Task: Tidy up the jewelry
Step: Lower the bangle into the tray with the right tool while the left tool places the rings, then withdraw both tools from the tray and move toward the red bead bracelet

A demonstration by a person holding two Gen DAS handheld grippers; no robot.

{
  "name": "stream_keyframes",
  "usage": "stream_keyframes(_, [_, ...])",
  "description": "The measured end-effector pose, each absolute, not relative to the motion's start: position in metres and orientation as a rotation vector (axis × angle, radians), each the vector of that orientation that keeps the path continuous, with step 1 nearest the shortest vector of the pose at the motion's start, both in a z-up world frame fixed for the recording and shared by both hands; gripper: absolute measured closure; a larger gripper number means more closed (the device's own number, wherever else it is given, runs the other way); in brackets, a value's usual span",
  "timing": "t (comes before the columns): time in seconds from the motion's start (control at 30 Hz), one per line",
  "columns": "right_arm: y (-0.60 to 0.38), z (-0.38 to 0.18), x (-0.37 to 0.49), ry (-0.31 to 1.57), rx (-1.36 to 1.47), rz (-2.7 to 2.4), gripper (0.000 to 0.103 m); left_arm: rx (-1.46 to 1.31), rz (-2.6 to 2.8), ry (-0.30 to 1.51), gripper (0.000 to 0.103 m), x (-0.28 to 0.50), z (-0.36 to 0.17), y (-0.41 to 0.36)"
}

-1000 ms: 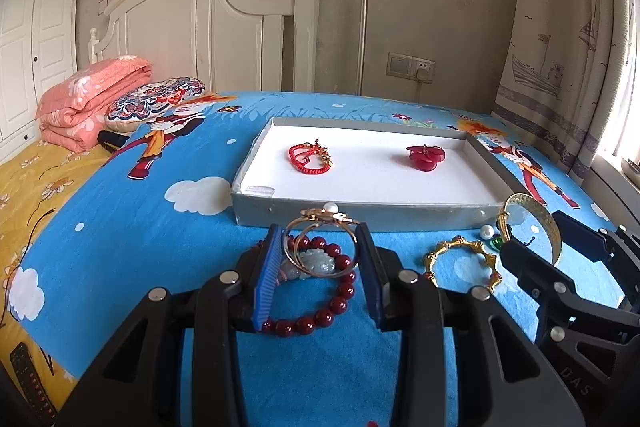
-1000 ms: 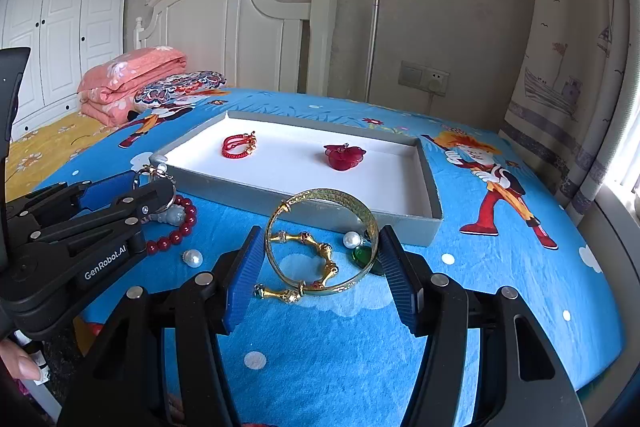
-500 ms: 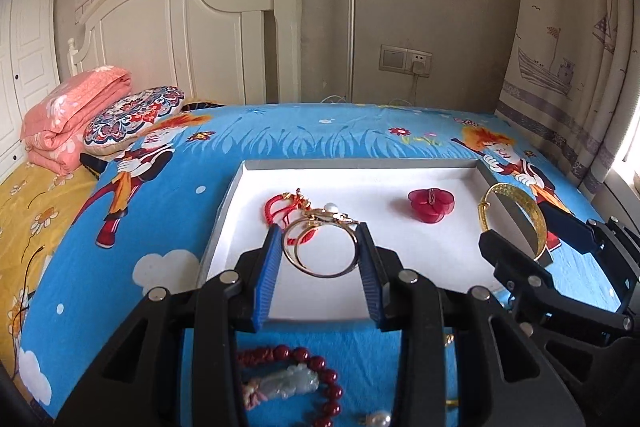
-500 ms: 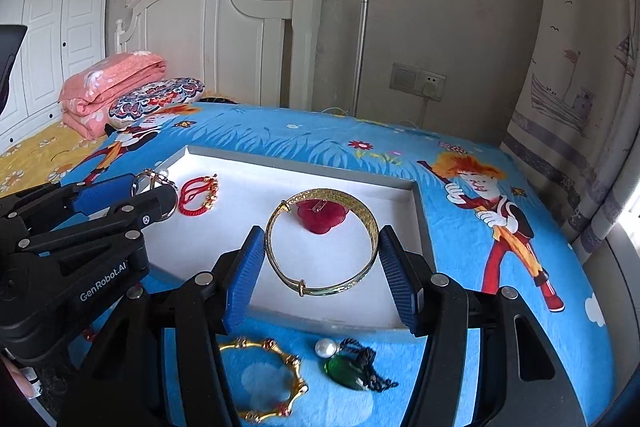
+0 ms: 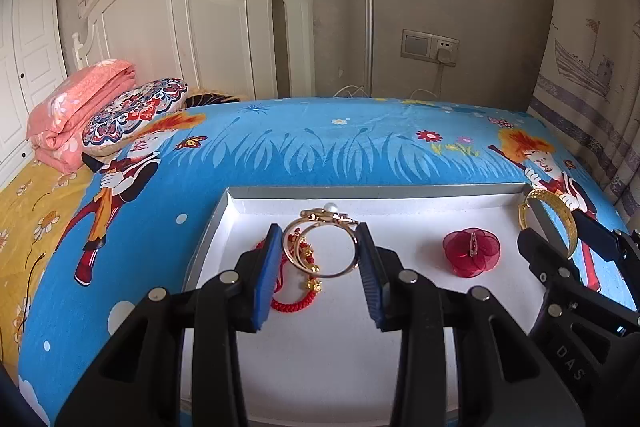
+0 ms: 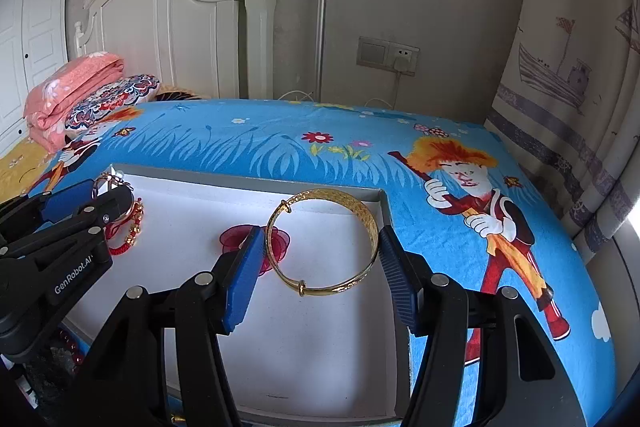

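Note:
My left gripper [image 5: 319, 239] is shut on a thin rose-gold bangle with a pearl [image 5: 320, 214], held over the left part of the white-lined grey tray [image 5: 360, 191]. Under it in the tray lies a red cord bracelet with gold charms [image 5: 296, 303]. A red flower brooch [image 5: 472, 251] lies further right. In the right wrist view, my right gripper [image 6: 321, 239] is shut on a wide gold bangle [image 6: 332, 291] over the tray's far right corner [image 6: 382, 193]. The left gripper [image 6: 106, 193] shows at that view's left edge.
The tray rests on a blue cartoon-print sheet [image 5: 320, 147]. A folded pink quilt [image 5: 76, 107] and a patterned pillow [image 5: 136, 107] lie by the white headboard [image 5: 180, 27]. A curtain [image 6: 568, 107] hangs at the right. Red beads [image 6: 70, 345] peek out beside the tray's near left.
Both grippers have moved forward from above the blue sheet to above the tray, each carrying its bangle. The loose beads, gold bracelet and pearl have dropped out of view.

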State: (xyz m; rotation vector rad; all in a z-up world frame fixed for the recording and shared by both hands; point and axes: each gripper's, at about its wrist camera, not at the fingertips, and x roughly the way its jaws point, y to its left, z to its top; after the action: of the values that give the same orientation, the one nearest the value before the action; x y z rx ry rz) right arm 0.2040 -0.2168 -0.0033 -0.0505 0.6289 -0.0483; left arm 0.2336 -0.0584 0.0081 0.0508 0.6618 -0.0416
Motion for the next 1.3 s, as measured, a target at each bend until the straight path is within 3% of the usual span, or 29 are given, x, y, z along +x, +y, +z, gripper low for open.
stream_keyframes(0.17, [-0.219, -0.008, 0.212, 0.654, -0.048, -0.054, 0.047, 0.051, -0.044, 0.667, 0.065, 0.239, 0.007, -0.059])
stream_keyframes(0.23, [-0.219, -0.008, 0.212, 0.651, -0.046, -0.054, 0.04, 0.058, -0.051, 0.661, 0.063, 0.239, 0.008, -0.06])
stream_keyframes(0.37, [-0.22, -0.005, 0.208, 0.636, -0.049, -0.053, 0.036, 0.07, -0.044, 0.617, 0.038, 0.232, 0.015, -0.06])
stream_keyframes(0.77, [-0.211, 0.008, 0.144, 0.573, -0.052, 0.01, 0.036, 0.053, -0.017, 0.501, 0.007, 0.172, 0.038, -0.034])
stream_keyframes(0.97, [-0.199, -0.001, 0.096, 0.545, -0.074, 0.047, 0.032, 0.066, -0.056, 0.46, 0.005, 0.117, 0.033, -0.023])
stream_keyframes(1.1, [-0.194, -0.001, 0.07, 0.512, -0.08, 0.051, 0.021, 0.092, -0.081, 0.454, 0.005, 0.086, 0.023, -0.018])
stream_keyframes(1.3, [-0.188, -0.01, 0.047, 0.515, -0.088, 0.08, 0.021, 0.092, -0.096, 0.466, 0.005, 0.053, 0.004, -0.006])
